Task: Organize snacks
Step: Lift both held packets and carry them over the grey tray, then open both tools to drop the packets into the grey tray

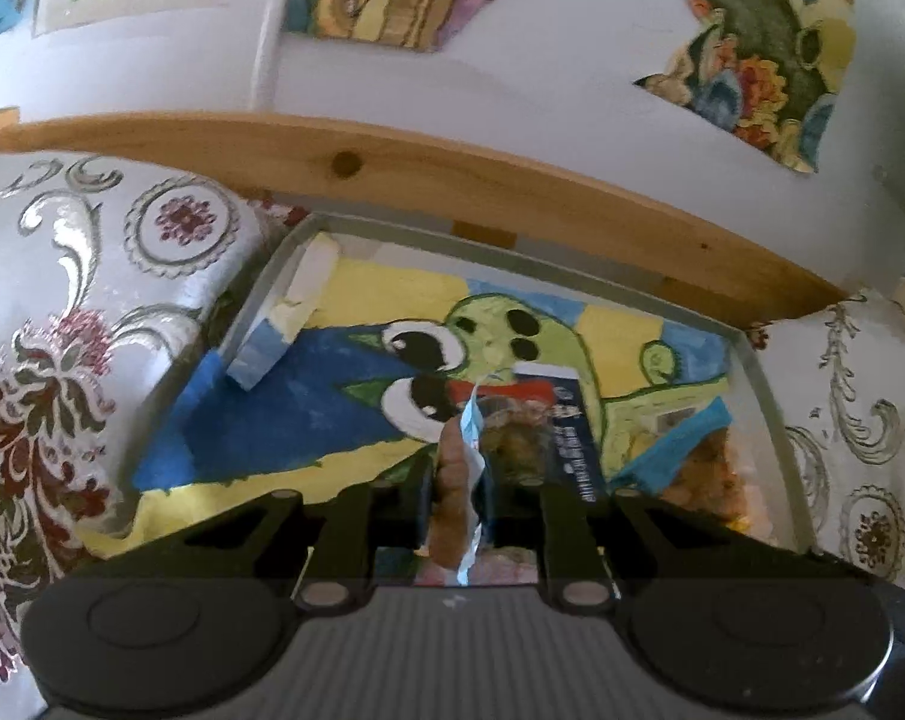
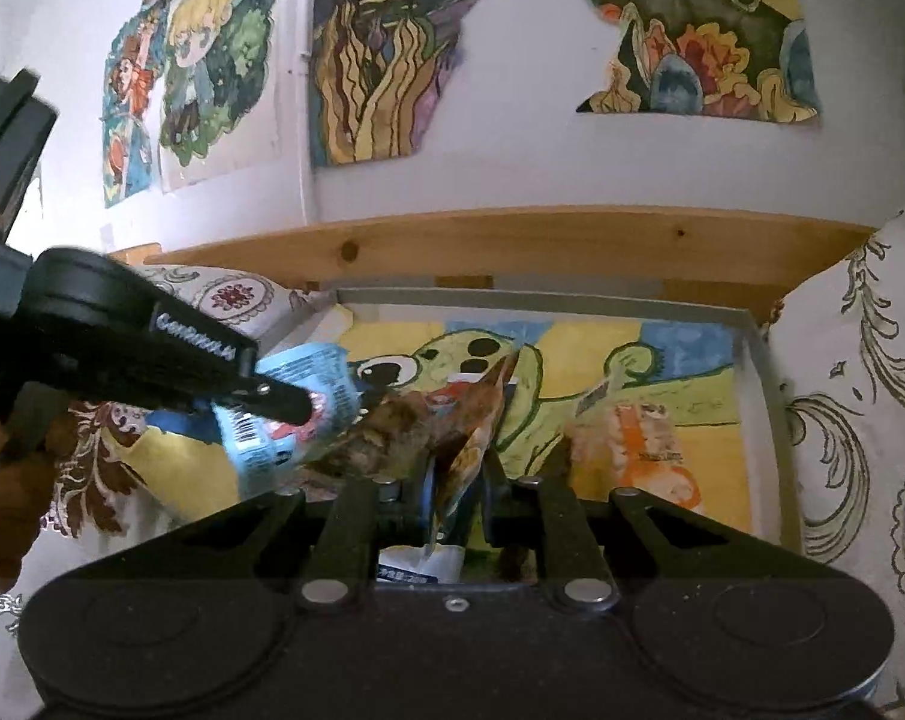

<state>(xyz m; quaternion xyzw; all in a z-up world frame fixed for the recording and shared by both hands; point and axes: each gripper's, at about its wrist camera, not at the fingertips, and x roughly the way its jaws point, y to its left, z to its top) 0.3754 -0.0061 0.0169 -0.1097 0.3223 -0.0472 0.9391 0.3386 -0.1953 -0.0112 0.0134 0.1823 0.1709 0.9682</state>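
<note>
The left gripper [image 1: 458, 480] is clamped on a light-blue snack packet [image 2: 290, 414] and the right gripper [image 2: 458, 480] on a brown one [image 2: 476, 414], both held over the tray [image 2: 758, 372], seemingly for placing beside the orange packet [image 2: 638, 450] at its right.

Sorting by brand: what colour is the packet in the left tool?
Light blue packet, clearest in the right wrist view.

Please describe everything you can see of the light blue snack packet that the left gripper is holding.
The light blue snack packet is a crinkled, glossy foil or plastic pouch with white print, a barcode and some red. The left gripper is shut on it, pinching its edge. It hangs tilted above the grey painted tray, and its lower right side appears to touch the brown packet held by the right gripper.
</note>
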